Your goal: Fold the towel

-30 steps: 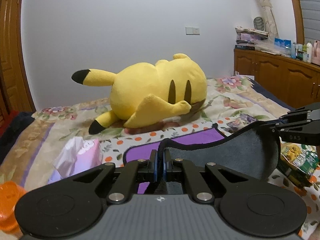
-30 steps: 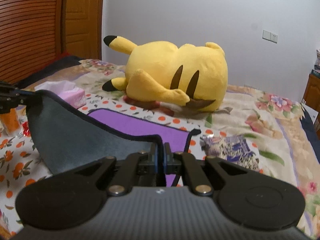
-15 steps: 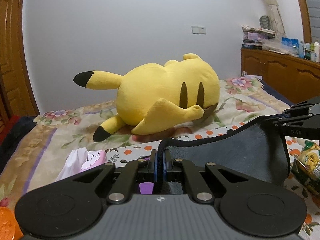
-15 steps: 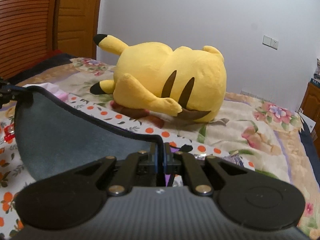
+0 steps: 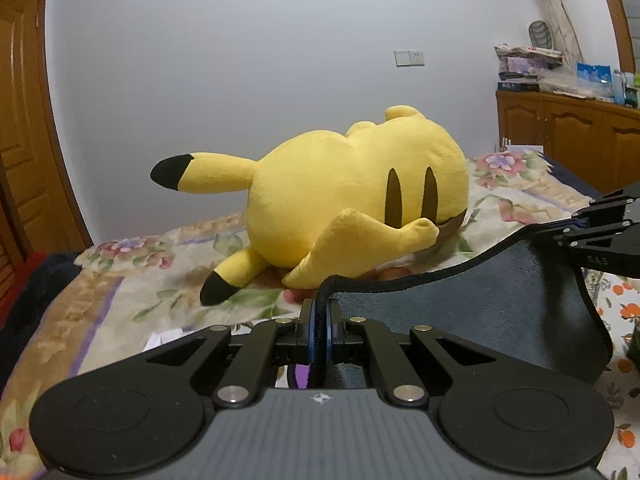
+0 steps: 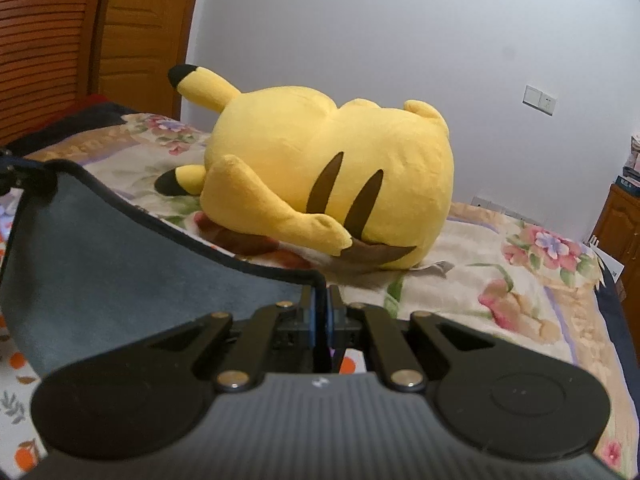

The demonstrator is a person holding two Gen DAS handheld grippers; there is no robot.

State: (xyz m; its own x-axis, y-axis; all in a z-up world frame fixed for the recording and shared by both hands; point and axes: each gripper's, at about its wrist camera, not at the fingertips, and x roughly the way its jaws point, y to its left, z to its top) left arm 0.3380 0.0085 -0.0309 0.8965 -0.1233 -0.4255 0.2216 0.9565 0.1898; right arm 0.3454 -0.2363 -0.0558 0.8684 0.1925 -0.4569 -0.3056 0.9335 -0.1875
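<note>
A dark grey towel [image 5: 500, 312] with a black hem hangs stretched between my two grippers above the bed. My left gripper [image 5: 319, 312] is shut on one top corner. My right gripper [image 6: 320, 304] is shut on the other top corner, and it shows at the right edge of the left wrist view [image 5: 592, 236]. In the right wrist view the towel [image 6: 112, 256] sags to the left. A sliver of purple [image 5: 300, 376] shows below the left gripper; the rest of what lies beneath is hidden.
A big yellow plush toy [image 5: 352, 200] lies on the floral bedspread [image 5: 132, 292] just beyond the towel. A wooden cabinet [image 5: 572, 136] with clutter stands at the right, a wooden door [image 6: 136, 36] at the left. An orange-dotted sheet [image 6: 16, 400] lies below.
Both grippers have risen and moved forward toward the plush toy, carrying the towel's top edge. The purple mat and tissue pack have dropped out of view.
</note>
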